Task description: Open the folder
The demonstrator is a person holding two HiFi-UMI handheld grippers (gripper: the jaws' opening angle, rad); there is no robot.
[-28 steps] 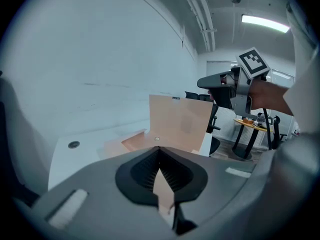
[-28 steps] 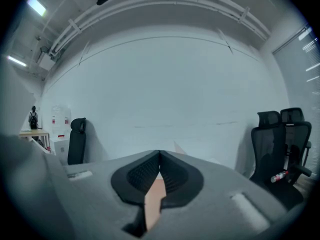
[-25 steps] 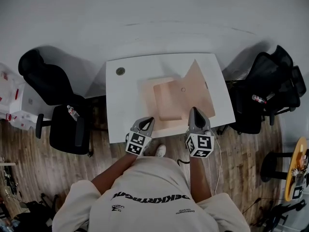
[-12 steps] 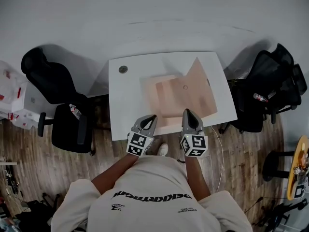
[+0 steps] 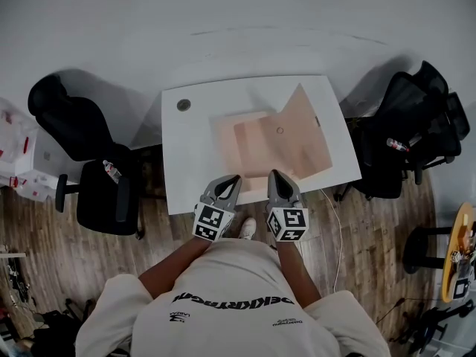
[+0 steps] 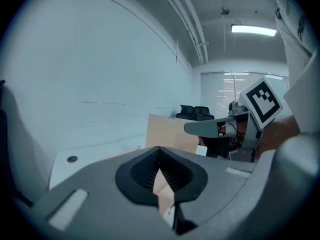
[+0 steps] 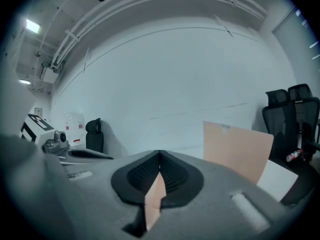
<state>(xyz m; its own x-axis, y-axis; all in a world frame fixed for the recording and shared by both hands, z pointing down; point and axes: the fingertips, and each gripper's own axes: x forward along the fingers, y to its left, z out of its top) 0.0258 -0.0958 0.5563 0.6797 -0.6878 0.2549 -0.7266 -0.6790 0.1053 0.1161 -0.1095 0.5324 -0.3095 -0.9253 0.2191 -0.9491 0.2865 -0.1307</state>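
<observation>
A tan folder [image 5: 275, 143] lies open on the white table [image 5: 193, 162], and its right cover [image 5: 301, 114] stands raised at a slant. That cover shows upright in the left gripper view [image 6: 167, 134] and in the right gripper view [image 7: 237, 151]. My left gripper [image 5: 233, 178] is at the table's near edge, jaws together, holding nothing. My right gripper [image 5: 274, 174] hovers close beside it at the folder's near edge, also shut and holding nothing. A sliver of tan shows through the slit under each gripper's shut pads. The right gripper [image 6: 189, 128] also appears in the left gripper view.
A round cable hole [image 5: 184, 105] sits in the table's far left corner. Black office chairs stand left [image 5: 82, 155] and right [image 5: 416, 140] of the table. A cable [image 5: 336, 229] hangs by the table's near right side. The wall lies just beyond the table.
My right gripper has moved left toward the left gripper and back to the folder's near edge. The left gripper has barely shifted. The folder stays open.
</observation>
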